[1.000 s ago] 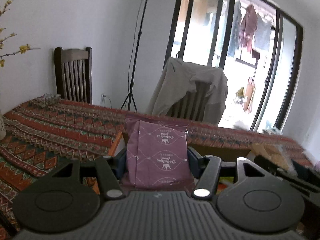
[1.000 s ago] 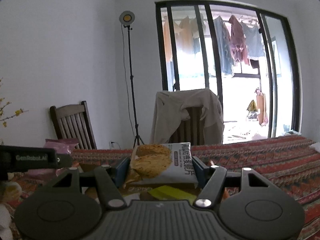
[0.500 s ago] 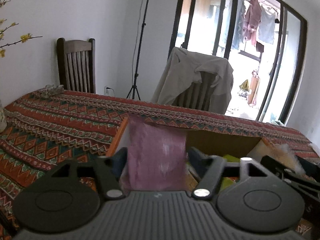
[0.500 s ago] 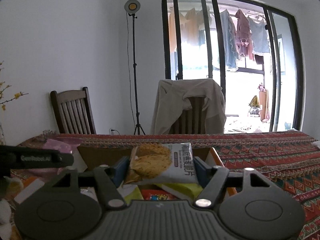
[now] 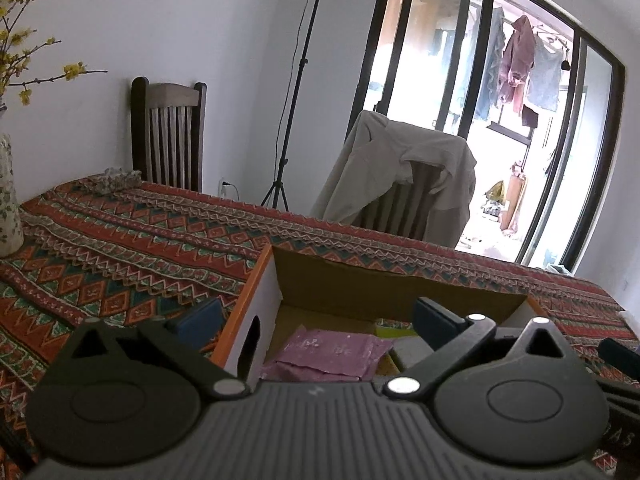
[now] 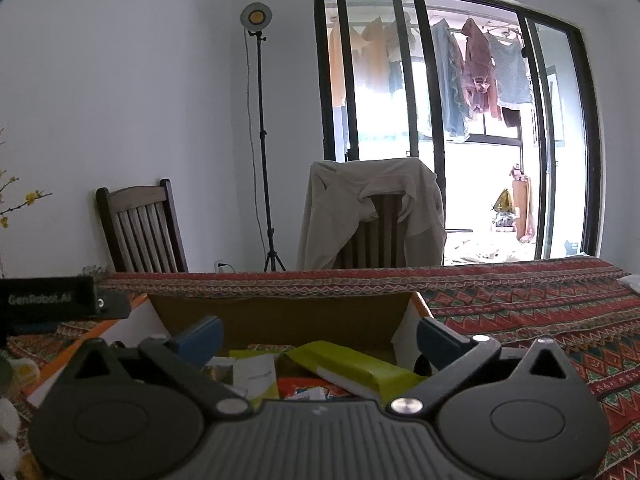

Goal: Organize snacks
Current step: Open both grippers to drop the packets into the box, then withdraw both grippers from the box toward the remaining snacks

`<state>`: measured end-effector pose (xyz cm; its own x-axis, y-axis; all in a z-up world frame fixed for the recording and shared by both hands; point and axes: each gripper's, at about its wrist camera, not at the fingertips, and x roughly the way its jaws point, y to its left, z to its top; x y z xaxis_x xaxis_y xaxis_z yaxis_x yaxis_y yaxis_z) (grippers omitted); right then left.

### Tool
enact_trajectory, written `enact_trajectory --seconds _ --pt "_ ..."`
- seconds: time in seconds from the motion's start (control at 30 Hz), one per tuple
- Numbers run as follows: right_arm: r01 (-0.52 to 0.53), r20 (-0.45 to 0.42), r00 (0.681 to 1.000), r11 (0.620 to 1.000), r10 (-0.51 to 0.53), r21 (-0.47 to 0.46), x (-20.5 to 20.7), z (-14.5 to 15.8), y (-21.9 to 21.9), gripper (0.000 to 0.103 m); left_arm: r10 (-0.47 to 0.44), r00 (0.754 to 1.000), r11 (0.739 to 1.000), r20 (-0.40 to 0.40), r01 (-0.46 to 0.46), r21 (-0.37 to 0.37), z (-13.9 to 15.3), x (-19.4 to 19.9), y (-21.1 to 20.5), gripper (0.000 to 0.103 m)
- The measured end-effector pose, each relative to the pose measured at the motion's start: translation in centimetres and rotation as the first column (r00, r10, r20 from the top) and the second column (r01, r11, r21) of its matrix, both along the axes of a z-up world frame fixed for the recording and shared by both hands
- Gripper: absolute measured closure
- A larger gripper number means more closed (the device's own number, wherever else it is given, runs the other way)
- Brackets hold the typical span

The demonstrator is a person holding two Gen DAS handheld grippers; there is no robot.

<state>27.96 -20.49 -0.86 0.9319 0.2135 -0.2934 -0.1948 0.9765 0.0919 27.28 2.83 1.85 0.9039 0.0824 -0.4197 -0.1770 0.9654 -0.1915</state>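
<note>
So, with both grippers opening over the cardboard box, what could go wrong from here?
1. The left gripper straddles the box wall: its left finger could catch the rim on lowering.
2. The purple snack packet lies loose under the opening fingers; dipping could crush it.
3. The yellow-green packet lies tilted below the right gripper and may slide.

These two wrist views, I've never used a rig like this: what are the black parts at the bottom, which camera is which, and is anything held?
Each picture comes from a camera on a hand-held gripper, looking forward along its fingers. The black parts are the gripper itself. In the left view, the left gripper is opening with nothing between its fingers; a purple snack packet lies in the cardboard box below. In the right view, the right gripper is opening too, empty, above a yellow-green packet. The box stands on a patterned tablecloth.
</note>
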Motion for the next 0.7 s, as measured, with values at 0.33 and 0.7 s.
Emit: enact_trajectory --seconds 0.33,0.7 --pt "0.006 0.001 1.0 1.0 -0.006 -0.011 -0.1 1.0 0.1 0.0 -0.01 1.0 1.0 0.02 0.01 -0.003 1.3 -0.8 -0.4 0.0" --pt "0.009 -0.003 1.0 0.999 -0.009 -0.032 -2.3 2.8 0.1 0.0 -0.009 1.0 1.0 0.024 0.009 0.002 2.5 -3.7 -0.2 0.0"
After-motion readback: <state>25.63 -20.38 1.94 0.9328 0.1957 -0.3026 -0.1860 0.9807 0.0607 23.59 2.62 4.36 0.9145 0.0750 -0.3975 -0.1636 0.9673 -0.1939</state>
